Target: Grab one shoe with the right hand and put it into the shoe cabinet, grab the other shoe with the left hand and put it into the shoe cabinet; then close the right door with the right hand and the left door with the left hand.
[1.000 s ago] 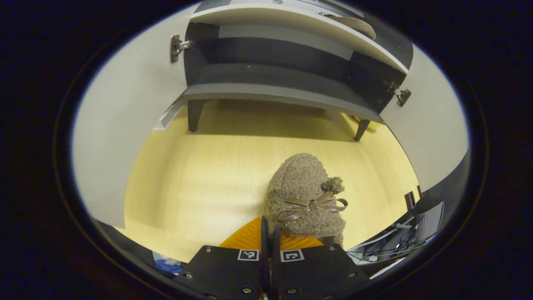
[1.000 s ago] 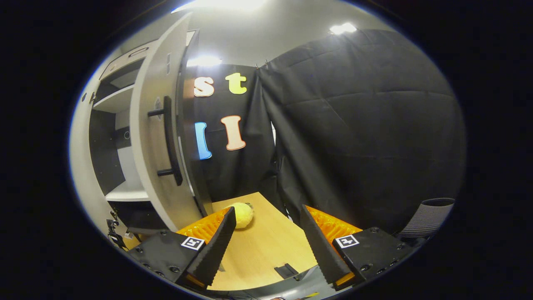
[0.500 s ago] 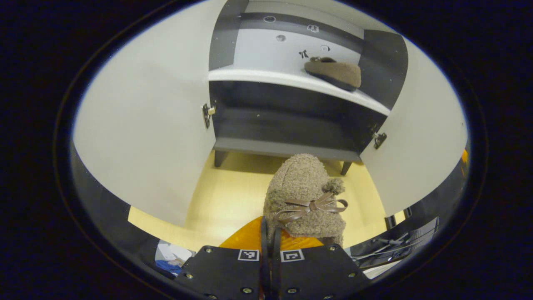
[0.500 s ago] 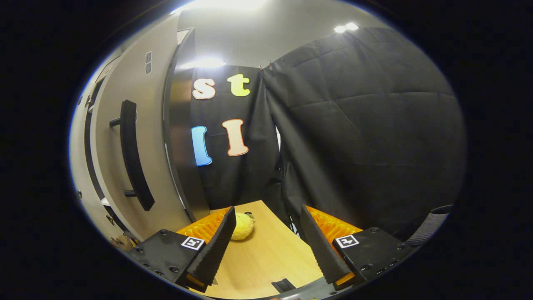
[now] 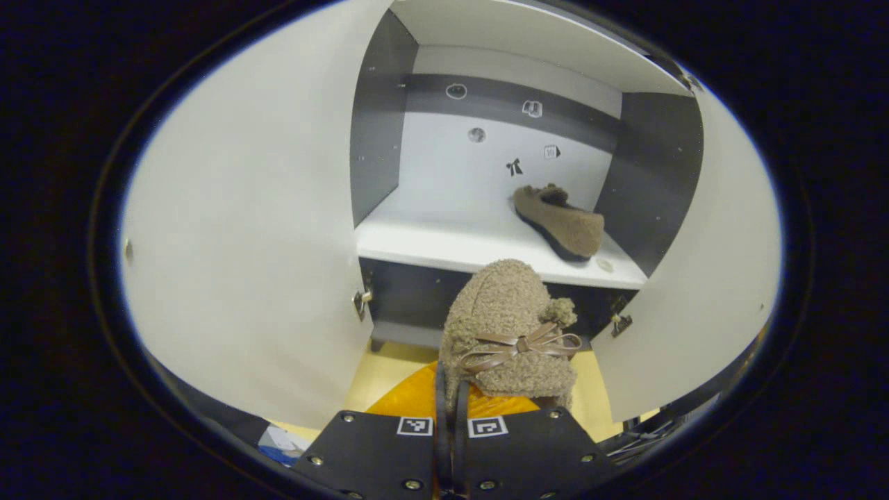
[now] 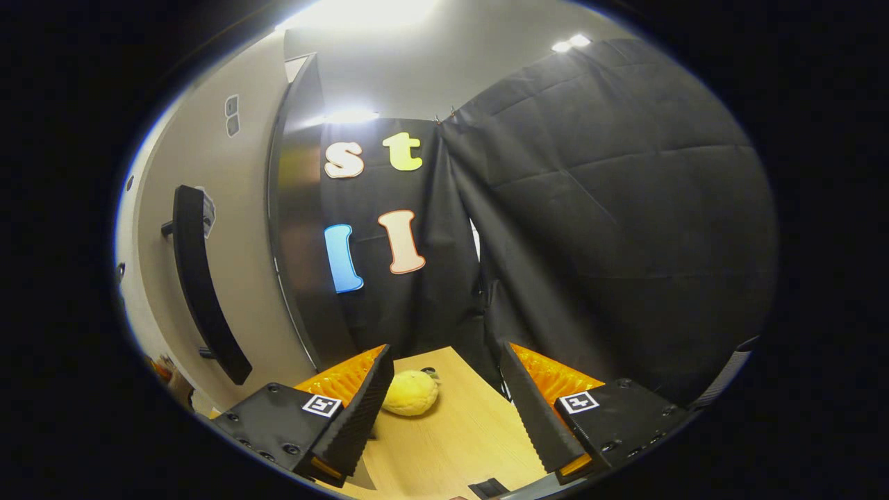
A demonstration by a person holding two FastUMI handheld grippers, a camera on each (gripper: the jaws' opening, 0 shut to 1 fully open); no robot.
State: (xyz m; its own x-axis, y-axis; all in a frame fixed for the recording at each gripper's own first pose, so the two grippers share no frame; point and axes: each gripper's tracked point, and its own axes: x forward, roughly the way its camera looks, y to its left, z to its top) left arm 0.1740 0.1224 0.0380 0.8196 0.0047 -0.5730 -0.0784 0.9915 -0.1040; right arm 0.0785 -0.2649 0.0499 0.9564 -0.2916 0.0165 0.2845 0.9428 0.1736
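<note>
**Left jaws clamped on a fuzzy slipper, right jaws wide and empty**

The jaws of the left gripper are pressed nearly together on the heel edge of a fuzzy brown slipper, which juts forward from the fingers with its toe pointing away. A thin brown ribbon bow and a small pompom sit on its upper. The slipper is held in the air in front of the open shoe cabinet, level with the front edge of the white shelf.

On that shelf, toward its right side, lies the other slipper, resting on its sole with the toe toward the front right corner. Both doors stand open: the left door spreads wide on one side, the right door on the other, each with a metal hinge near its lower inner edge. Pale wooden floor shows below the cabinet.

In the right gripper view, the right gripper has its jaws spread wide with nothing between them. It hovers above the wooden floor, where a yellow plush ball lies just beside the left finger. To the left is the outer face of a cabinet door with a long black handle.
</note>
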